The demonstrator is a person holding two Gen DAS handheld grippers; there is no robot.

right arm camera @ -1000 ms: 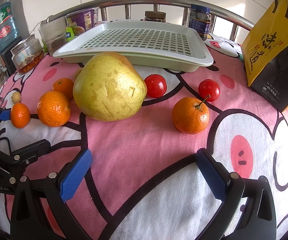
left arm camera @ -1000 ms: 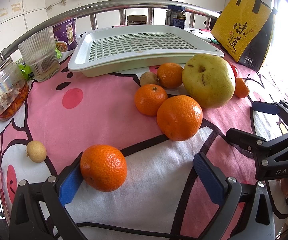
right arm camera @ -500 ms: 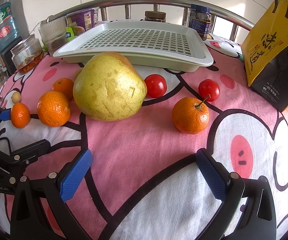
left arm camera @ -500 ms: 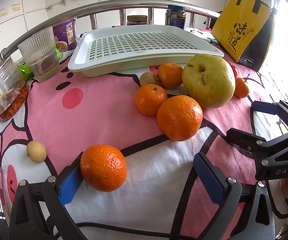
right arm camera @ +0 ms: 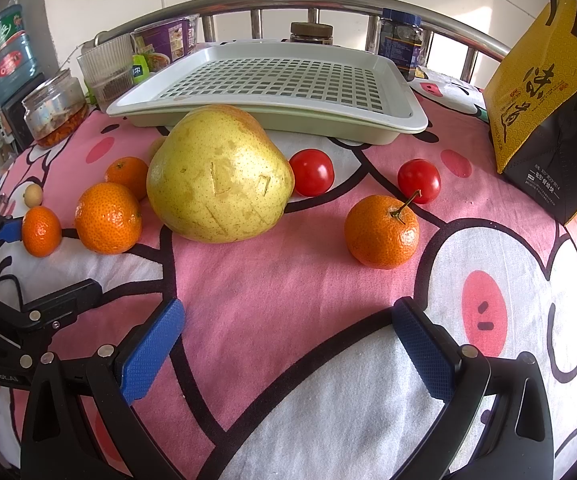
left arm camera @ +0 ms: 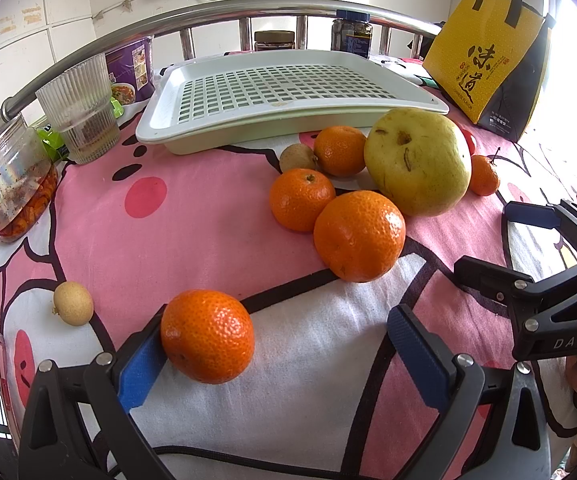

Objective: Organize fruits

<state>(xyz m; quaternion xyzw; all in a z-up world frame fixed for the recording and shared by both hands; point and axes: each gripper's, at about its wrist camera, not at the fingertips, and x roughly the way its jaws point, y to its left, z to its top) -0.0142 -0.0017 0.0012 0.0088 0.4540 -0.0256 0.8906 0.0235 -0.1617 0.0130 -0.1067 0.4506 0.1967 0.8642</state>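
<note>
My left gripper (left arm camera: pixel 284 356) is open; a tangerine (left arm camera: pixel 207 336) lies between its jaws, against the left pad (left arm camera: pixel 140 372). Beyond lie a larger tangerine (left arm camera: pixel 359 236), two more tangerines (left arm camera: pixel 301 199) (left arm camera: pixel 339 150), a big yellow-green pear (left arm camera: pixel 418 162) and two small brown longans (left arm camera: pixel 73 303) (left arm camera: pixel 297 157). My right gripper (right arm camera: pixel 288 354) is open and empty over the cloth. Ahead of it are the pear (right arm camera: pixel 218 176), a stemmed tangerine (right arm camera: pixel 381 232) and two tomatoes (right arm camera: pixel 311 172) (right arm camera: pixel 419 181). The white slotted tray (left arm camera: pixel 288 88) (right arm camera: pixel 272 80) stands empty at the back.
A yellow and black paper bag (left arm camera: pixel 492 64) (right arm camera: pixel 548 120) stands at the right. A ribbed glass (left arm camera: pixel 80 108), a jar of pickles (left arm camera: pixel 12 184), a purple noodle cup (left arm camera: pixel 128 68) and dark jars (right arm camera: pixel 400 46) line the back by a metal rail (left arm camera: pixel 248 8).
</note>
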